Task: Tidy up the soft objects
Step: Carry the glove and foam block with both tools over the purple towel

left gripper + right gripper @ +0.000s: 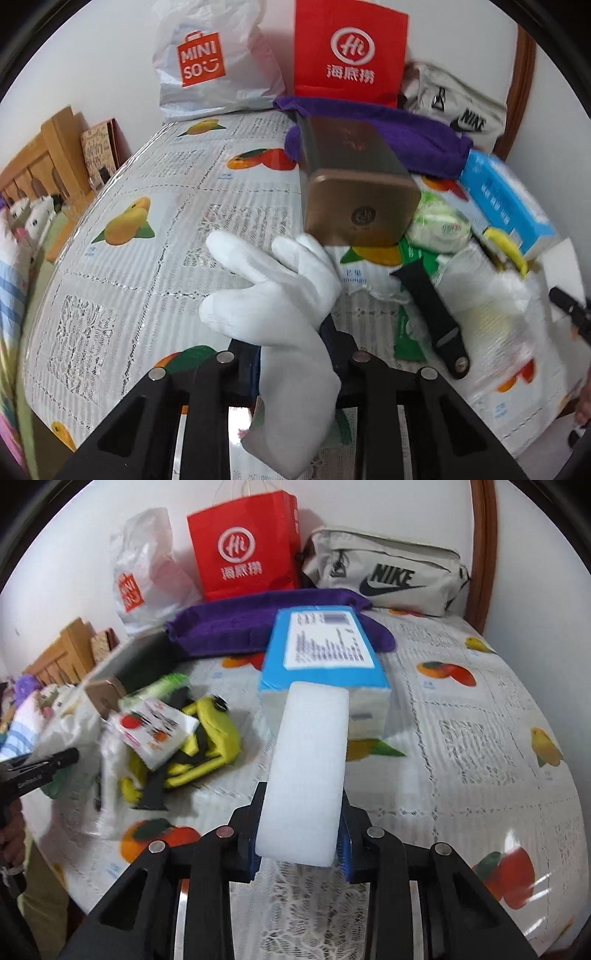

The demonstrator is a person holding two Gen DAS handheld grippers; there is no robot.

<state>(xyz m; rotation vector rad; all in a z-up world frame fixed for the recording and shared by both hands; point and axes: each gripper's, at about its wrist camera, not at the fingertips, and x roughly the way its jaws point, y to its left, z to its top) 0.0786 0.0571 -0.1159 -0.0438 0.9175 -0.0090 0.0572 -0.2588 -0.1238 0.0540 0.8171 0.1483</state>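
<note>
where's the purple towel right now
The purple towel lies at the back of the table, in front of the red paper bag and Nike pouch. In the right wrist view the blue box overlaps its near edge.

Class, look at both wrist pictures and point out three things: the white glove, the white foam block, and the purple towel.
white glove (295, 332): left wrist view, on its palm, above the jaws.
white foam block (308, 771): right wrist view, middle of its top face.
purple towel (229, 627): right wrist view, on its left half.
</note>
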